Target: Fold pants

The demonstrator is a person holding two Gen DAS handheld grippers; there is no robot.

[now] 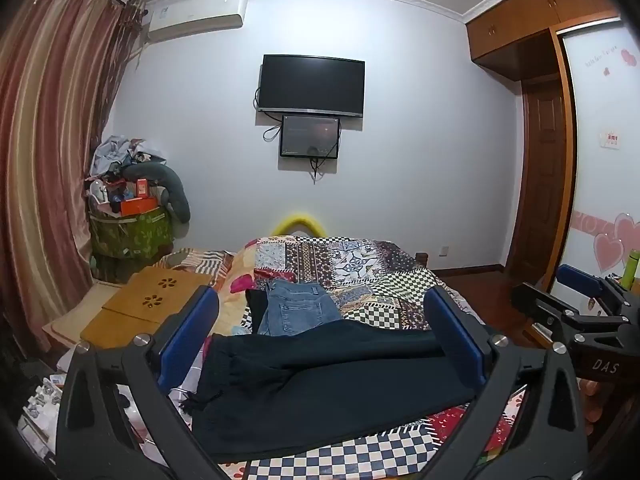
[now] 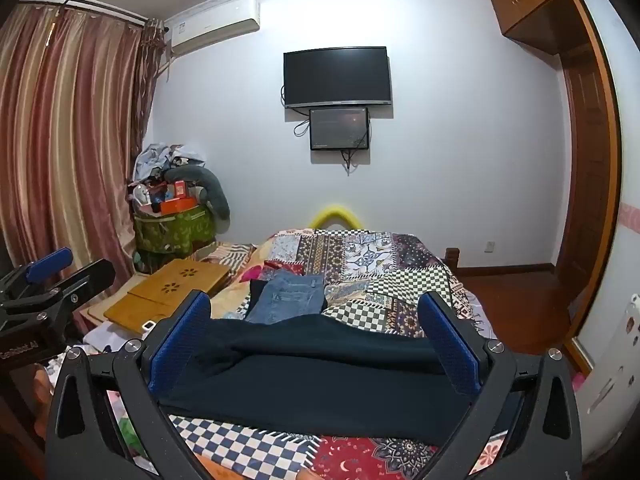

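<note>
Dark navy pants (image 1: 320, 384) lie spread sideways across the near end of a patchwork-covered bed (image 1: 384, 280), waistband with drawstring at the left (image 1: 216, 364). The same pants (image 2: 312, 376) fill the right wrist view. My left gripper (image 1: 320, 312) hovers above them, open wide, blue pads on either side and nothing between them. My right gripper (image 2: 316, 316) also stands open wide over the pants, touching nothing. Each gripper shows at the edge of the other's view: the right gripper (image 1: 580, 304) and the left gripper (image 2: 48, 276).
Folded blue jeans (image 1: 296, 308) and a dark garment lie on the bed beyond the pants. A wooden lap desk (image 1: 148, 308) sits at the bed's left. A cluttered green hamper (image 1: 128, 232), curtains (image 1: 44, 160), wall TV (image 1: 312, 84) and wardrobe (image 1: 560, 160) surround the bed.
</note>
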